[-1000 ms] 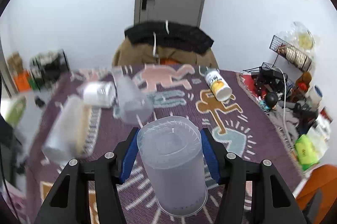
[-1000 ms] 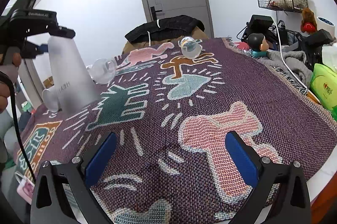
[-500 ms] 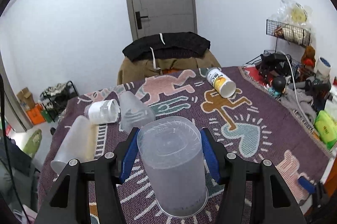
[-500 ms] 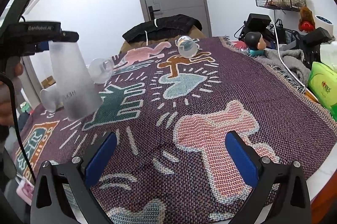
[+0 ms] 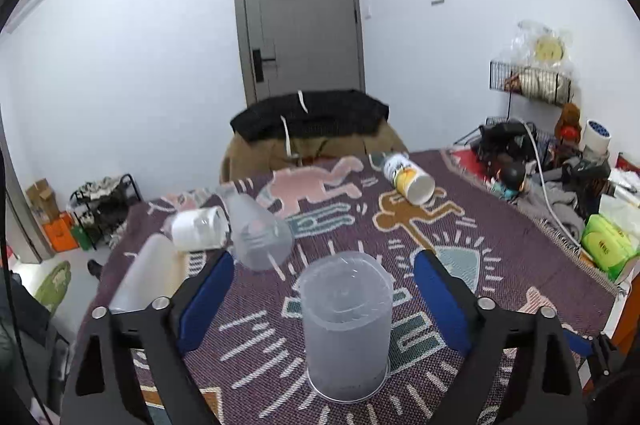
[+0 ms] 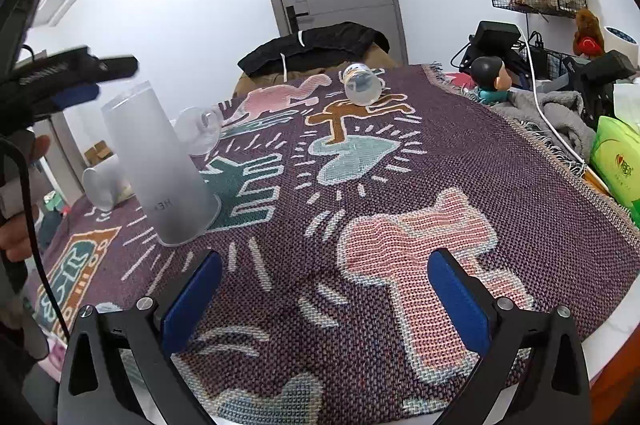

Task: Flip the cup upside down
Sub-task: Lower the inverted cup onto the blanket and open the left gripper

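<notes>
A frosted translucent cup (image 5: 346, 325) stands upside down, rim on the patterned blanket (image 5: 500, 241). My left gripper (image 5: 320, 297) is open; its blue pads stand apart on either side of the cup without touching it. In the right wrist view the same cup (image 6: 158, 165) stands at the left with the left gripper (image 6: 72, 81) above and behind it. My right gripper (image 6: 326, 305) is open and empty, low over the blanket (image 6: 440, 185) near its front edge.
Other cups lie on their sides: a clear one (image 5: 256, 233), a white one (image 5: 198, 229), a frosted one (image 5: 140, 273) at the left, and a yellow-labelled one (image 5: 408, 177) at the back. Clutter, cables and a green tissue pack (image 5: 608, 245) sit at the right.
My left gripper was shut on the upside-down cup; it has set it down on the blanket, opened its jaws and let it go. The right gripper has hardly moved.
</notes>
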Tool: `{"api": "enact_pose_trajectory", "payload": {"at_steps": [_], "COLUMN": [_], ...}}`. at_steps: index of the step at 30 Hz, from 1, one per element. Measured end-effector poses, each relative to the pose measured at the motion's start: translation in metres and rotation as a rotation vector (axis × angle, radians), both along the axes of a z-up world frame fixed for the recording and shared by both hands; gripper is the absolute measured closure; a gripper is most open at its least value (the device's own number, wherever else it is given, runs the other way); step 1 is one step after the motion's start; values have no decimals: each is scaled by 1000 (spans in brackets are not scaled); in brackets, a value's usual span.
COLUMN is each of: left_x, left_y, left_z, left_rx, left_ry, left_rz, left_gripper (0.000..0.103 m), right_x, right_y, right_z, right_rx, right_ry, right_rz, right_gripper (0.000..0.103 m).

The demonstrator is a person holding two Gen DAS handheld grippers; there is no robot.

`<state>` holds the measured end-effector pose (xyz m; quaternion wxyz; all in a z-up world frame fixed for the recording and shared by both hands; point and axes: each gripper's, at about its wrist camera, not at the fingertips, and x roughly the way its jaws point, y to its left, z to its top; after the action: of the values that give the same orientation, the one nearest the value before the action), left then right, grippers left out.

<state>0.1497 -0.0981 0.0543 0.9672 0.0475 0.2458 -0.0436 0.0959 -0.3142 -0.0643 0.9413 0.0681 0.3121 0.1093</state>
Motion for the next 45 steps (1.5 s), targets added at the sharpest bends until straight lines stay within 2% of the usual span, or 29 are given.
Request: {"api": "enact_pose_trajectory", "payload": {"at_steps": [7,9,16,20,33,39,45], "left_x": [-19,-26,-53,-65,-115,-138,-154], "left_y": [10,14,30,48,87,103,113], "left_z": [11,13,17,16,11,10,1], "left_rx": [-2,-6,-40,-76,-100,-126,-117], "left_ry": [-28,-44,-90,-95,-164,-205,-206], "left_rz": [-8,-13,-42,-21,45,65,86], "left_gripper": [7,0,0,0,0,0,0], "right_x": [-3,-3,-7,-10,-24,-34,-48], "right_y": [8,10,28,36,58,63,65], "right_z": [14,18,36,44,65,68,76], "right_rx": [-8,-1,-23,-31,-29,-46,-61], "right_ry": [-7,2,0,2,-19,-38,-45], "right_rz": [33,47,70,83,152,147,144], "right_gripper": [0,0,0,0,0,0,0]}}
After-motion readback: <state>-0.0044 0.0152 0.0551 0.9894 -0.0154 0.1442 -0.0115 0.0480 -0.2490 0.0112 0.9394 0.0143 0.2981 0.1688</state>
